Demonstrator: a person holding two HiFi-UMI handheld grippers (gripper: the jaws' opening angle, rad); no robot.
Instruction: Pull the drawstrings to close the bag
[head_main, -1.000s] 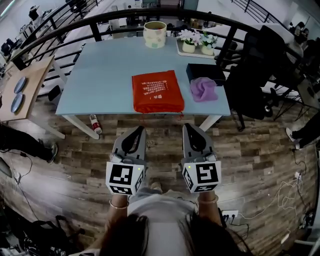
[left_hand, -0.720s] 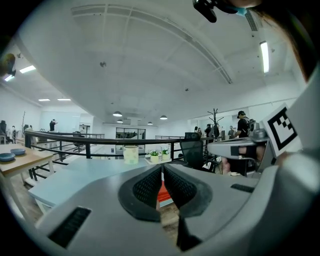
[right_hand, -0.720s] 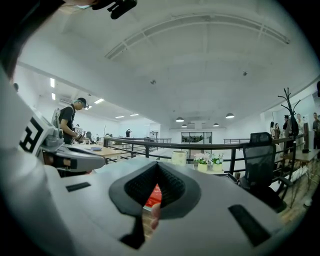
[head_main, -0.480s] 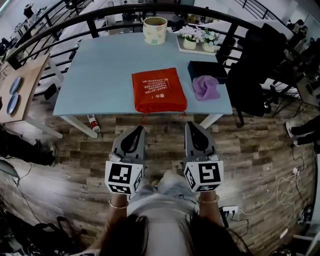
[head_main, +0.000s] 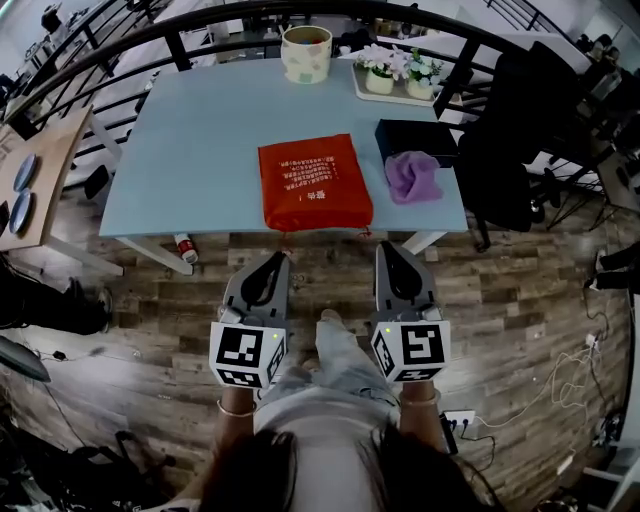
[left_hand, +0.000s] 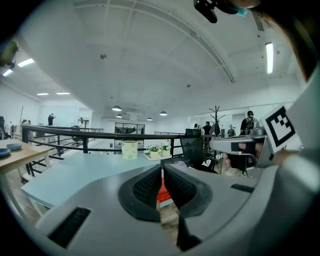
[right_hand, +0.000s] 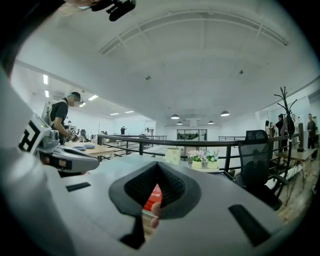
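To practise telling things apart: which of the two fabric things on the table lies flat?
The red drawstring bag; it lies flat and square, while the purple cloth beside it is crumpled.

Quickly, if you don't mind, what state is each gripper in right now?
Left gripper: closed, holding nothing.
Right gripper: closed, holding nothing.

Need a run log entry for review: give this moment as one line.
task: not begun | left claw: shut, empty | right claw: shut, empty | red bag: flat on table, near edge, untouched
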